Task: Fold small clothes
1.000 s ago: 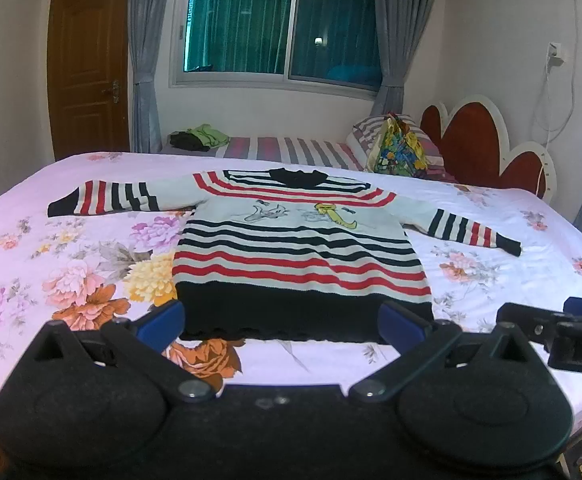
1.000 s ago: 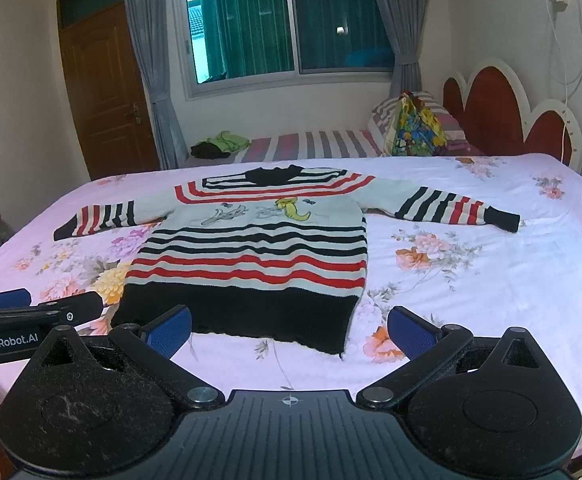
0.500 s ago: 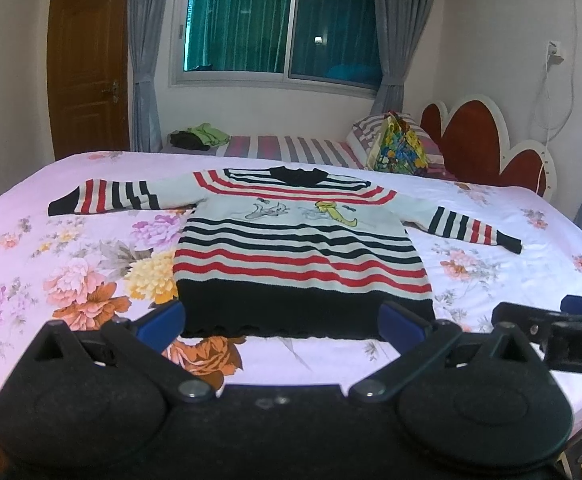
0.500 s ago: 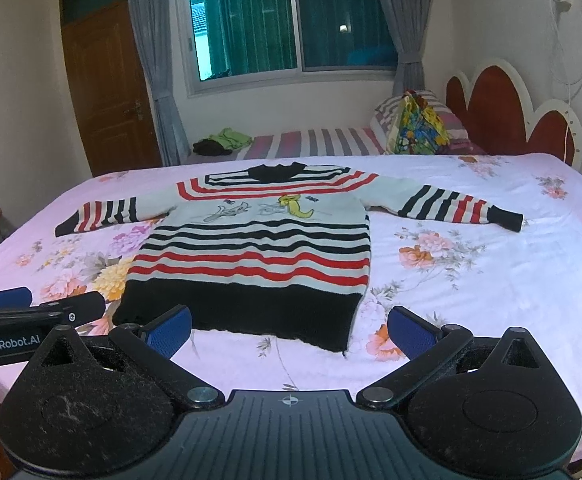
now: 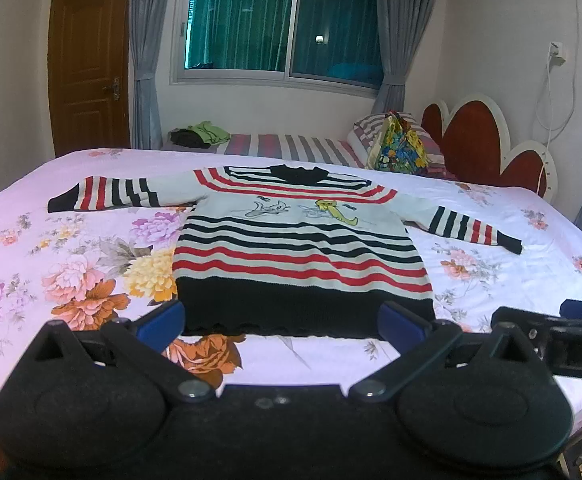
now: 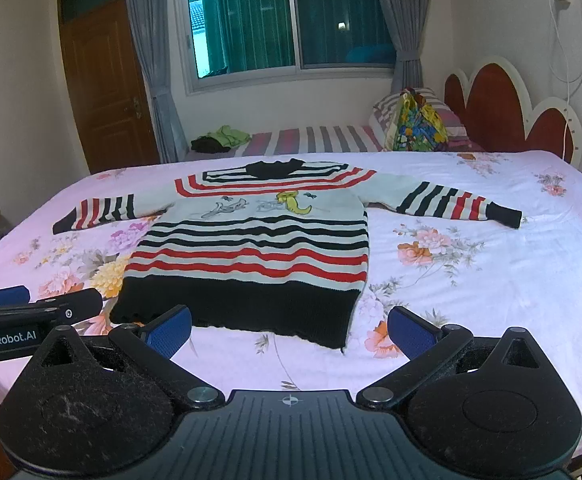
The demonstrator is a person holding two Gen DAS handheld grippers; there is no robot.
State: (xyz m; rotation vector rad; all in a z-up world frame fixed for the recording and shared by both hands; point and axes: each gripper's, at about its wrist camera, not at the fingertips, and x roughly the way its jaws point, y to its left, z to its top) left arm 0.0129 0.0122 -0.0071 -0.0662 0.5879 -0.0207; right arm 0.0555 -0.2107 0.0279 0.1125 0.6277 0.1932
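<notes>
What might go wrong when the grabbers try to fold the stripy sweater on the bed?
1. The striped sweater lies flat on the soft floral bedsheet, so a gripper could pinch the sheet along with the knit.
2. Both sleeves spread wide; they may flop or bunch in folding.
3. The left gripper and right gripper sit open close together near the hem, so they might bump each other.
</notes>
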